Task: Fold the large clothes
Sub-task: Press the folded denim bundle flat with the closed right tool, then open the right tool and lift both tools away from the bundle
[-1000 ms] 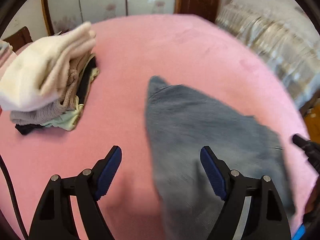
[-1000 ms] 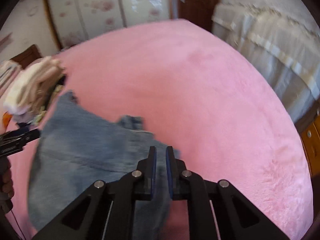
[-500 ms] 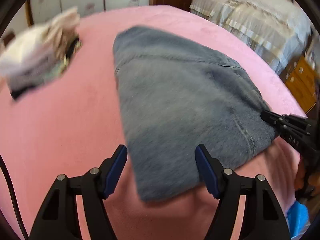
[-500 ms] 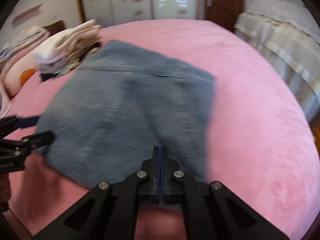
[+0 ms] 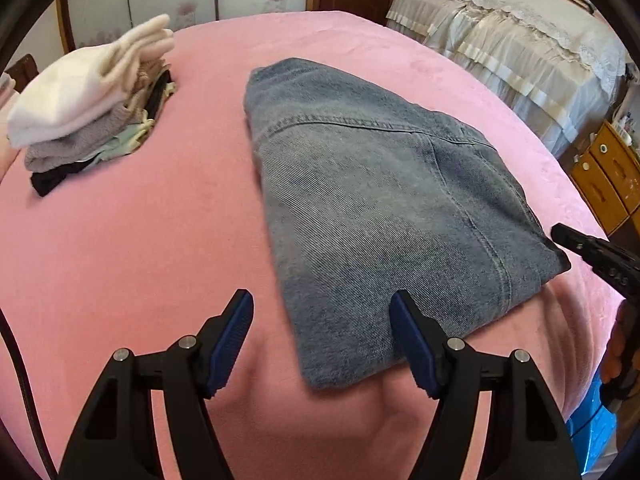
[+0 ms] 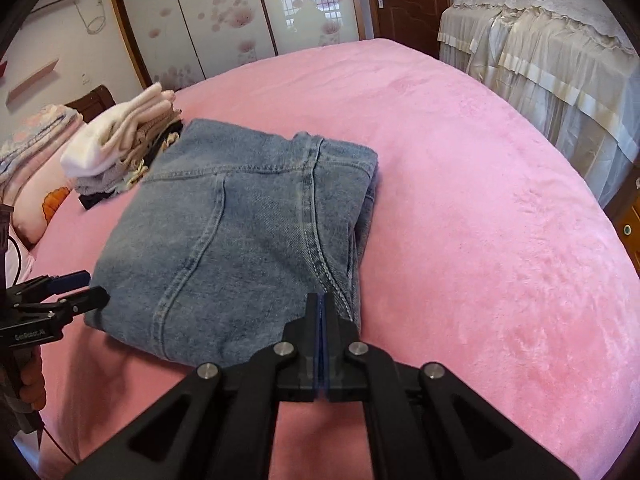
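Folded blue jeans (image 5: 380, 208) lie flat on the pink bed (image 5: 140, 240); they also show in the right wrist view (image 6: 248, 240). My left gripper (image 5: 322, 340) is open, its blue pads (image 5: 412, 340) either side of the jeans' near left corner, holding nothing. In the right wrist view it shows at the left edge (image 6: 76, 292), beside the jeans. My right gripper (image 6: 321, 308) is shut at the jeans' near right corner; whether it pinches denim cannot be told. Its tip shows in the left wrist view (image 5: 560, 234).
A stack of folded clothes (image 5: 92, 112), white on top, sits at the back left of the bed; it also shows in the right wrist view (image 6: 120, 152). Another bed with a cream cover (image 6: 560, 60) stands to the right, a wooden cabinet (image 5: 608, 176) beside it.
The jeans were carried over the bed by the right gripper and laid down flat as a folded block. Both grippers have drawn back to its near edge. The left gripper stayed open.
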A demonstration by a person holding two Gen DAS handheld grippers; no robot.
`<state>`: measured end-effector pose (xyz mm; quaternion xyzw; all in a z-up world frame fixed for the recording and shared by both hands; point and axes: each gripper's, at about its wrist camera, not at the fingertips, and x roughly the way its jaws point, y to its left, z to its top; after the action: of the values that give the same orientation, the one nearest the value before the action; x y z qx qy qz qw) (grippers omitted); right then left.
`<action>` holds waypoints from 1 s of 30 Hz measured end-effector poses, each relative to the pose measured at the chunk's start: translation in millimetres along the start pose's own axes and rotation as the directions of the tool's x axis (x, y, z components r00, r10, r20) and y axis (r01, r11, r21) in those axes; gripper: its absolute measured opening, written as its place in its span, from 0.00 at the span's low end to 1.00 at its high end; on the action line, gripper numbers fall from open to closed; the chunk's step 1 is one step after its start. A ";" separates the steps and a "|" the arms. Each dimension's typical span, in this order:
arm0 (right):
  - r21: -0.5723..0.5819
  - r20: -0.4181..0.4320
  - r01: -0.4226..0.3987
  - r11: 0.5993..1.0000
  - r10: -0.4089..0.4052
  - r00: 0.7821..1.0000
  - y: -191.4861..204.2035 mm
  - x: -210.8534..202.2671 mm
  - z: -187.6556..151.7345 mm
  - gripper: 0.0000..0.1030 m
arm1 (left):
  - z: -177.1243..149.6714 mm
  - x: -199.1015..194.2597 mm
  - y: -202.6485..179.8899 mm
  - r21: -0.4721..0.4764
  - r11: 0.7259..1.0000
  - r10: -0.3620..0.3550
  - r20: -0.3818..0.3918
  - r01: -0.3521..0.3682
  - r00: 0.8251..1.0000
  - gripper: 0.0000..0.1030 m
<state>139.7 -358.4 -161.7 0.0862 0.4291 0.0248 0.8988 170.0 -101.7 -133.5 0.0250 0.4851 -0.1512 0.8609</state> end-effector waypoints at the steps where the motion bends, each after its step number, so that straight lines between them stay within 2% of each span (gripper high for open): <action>1: 0.019 0.000 -0.012 1.000 0.012 1.000 -0.7 -4.2 2.4 0.03 | 3.0 -5.0 1.1 -0.013 1.000 0.000 -0.006 0.000 1.000 0.69; 5: 0.036 -0.005 -0.023 0.999 0.023 1.000 3.8 -15.6 14.5 0.03 | 15.5 -29.7 1.6 -0.055 0.998 -0.012 0.000 0.012 1.000 0.71; 7: 0.031 -0.003 -0.031 0.999 0.031 1.000 7.9 -23.0 21.2 0.06 | 23.8 -43.6 -0.2 -0.060 0.998 0.005 0.010 -0.004 1.000 0.77; 9: 0.028 0.008 -0.033 0.999 0.032 0.999 12.7 -33.4 28.9 0.15 | 31.5 -61.0 -2.4 -0.061 0.998 0.025 0.034 -0.023 0.999 0.79; 11: 0.018 0.027 -0.031 0.999 0.030 0.999 18.6 -45.1 36.5 0.36 | 37.4 -74.5 -5.5 -0.058 0.998 0.037 0.049 -0.035 0.998 0.79; 13: 0.013 0.047 -0.041 0.999 0.041 0.998 23.4 -57.7 44.7 0.44 | 43.4 -88.7 -8.7 -0.057 0.998 0.031 0.064 -0.027 0.997 0.80; 18: 0.007 0.072 -0.090 0.996 0.090 0.993 32.1 -83.4 66.9 0.50 | 54.1 -112.6 -18.6 -0.038 0.999 0.028 0.099 -0.025 0.995 0.85; 20: 0.003 0.094 -0.107 0.994 0.107 0.990 34.2 -93.3 75.2 0.61 | 58.8 -117.8 -23.6 -0.015 0.999 0.046 0.109 -0.044 0.993 0.85; 21: -0.004 0.106 -0.106 0.994 0.106 0.989 35.4 -97.0 78.9 0.62 | 61.9 -119.6 -25.2 -0.008 0.999 0.049 0.117 -0.048 0.992 0.85; 23: -0.019 0.123 -0.112 0.994 0.114 0.986 36.9 -102.4 86.8 0.65 | 68.9 -118.3 -24.0 -0.019 0.999 0.030 0.119 -0.027 0.992 0.85; 26: -0.031 0.106 -0.145 0.989 0.148 0.983 35.4 -97.1 97.1 0.68 | 77.3 -106.5 -14.0 -0.086 0.995 -0.037 0.111 0.047 0.993 0.88; 28: -0.029 0.086 -0.110 0.993 0.113 0.990 32.5 -86.3 101.0 0.68 | 81.9 -91.1 -4.8 -0.131 0.983 -0.123 0.074 0.132 0.990 0.89; 30: -0.009 0.048 -0.111 0.994 0.111 0.993 25.7 -72.5 103.3 0.68 | 85.7 -70.7 4.2 -0.174 0.963 -0.204 0.026 0.205 0.979 0.89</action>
<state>174.9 -355.6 -37.9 0.1078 0.4015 0.0740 0.9065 208.0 -97.3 -29.2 -0.1018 0.4930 -0.1959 0.8415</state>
